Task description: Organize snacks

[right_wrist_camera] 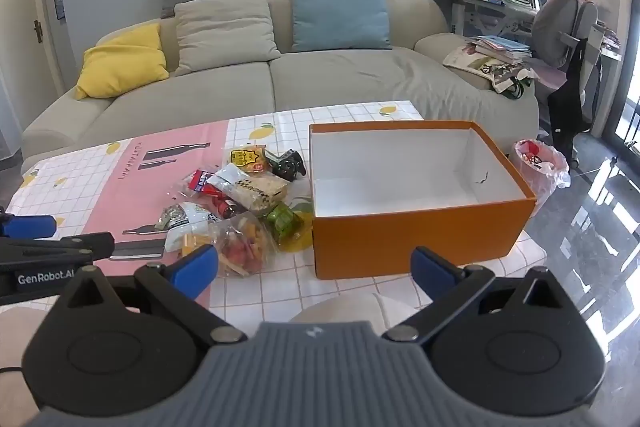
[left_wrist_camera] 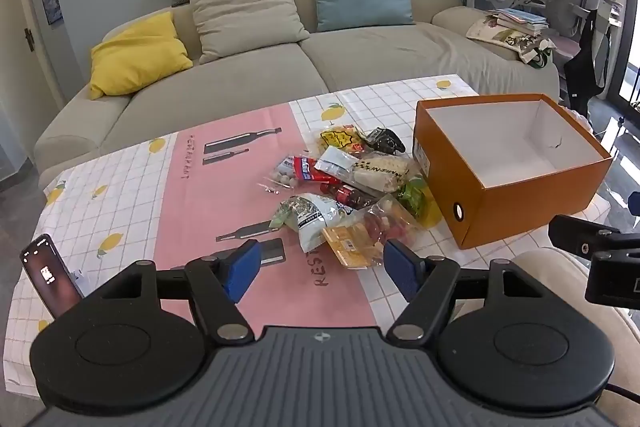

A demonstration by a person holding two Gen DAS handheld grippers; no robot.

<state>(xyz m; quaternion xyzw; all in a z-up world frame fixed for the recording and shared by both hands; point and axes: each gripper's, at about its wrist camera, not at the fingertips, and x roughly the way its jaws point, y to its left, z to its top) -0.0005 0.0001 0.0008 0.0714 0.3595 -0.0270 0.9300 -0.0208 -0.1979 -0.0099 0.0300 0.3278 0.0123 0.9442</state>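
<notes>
A pile of snack packets (left_wrist_camera: 348, 187) lies in the middle of the table, also in the right wrist view (right_wrist_camera: 240, 203). An open orange box (left_wrist_camera: 516, 195) with a white, empty inside stands just right of the pile, shown too in the right wrist view (right_wrist_camera: 420, 235). My left gripper (left_wrist_camera: 320, 271) is open and empty, above the table's near side, just in front of the pile. My right gripper (right_wrist_camera: 316, 267) is open and empty, in front of the box's near wall. Its body shows at the right edge of the left wrist view (left_wrist_camera: 600, 251).
The table (left_wrist_camera: 120, 211) has a checked lemon cloth with a pink panel. A phone (left_wrist_camera: 50, 275) leans upright at its near left. A beige sofa (right_wrist_camera: 280, 79) with cushions stands behind. A bin with a pink bag (right_wrist_camera: 540, 167) and a desk chair (right_wrist_camera: 564, 27) are at the right.
</notes>
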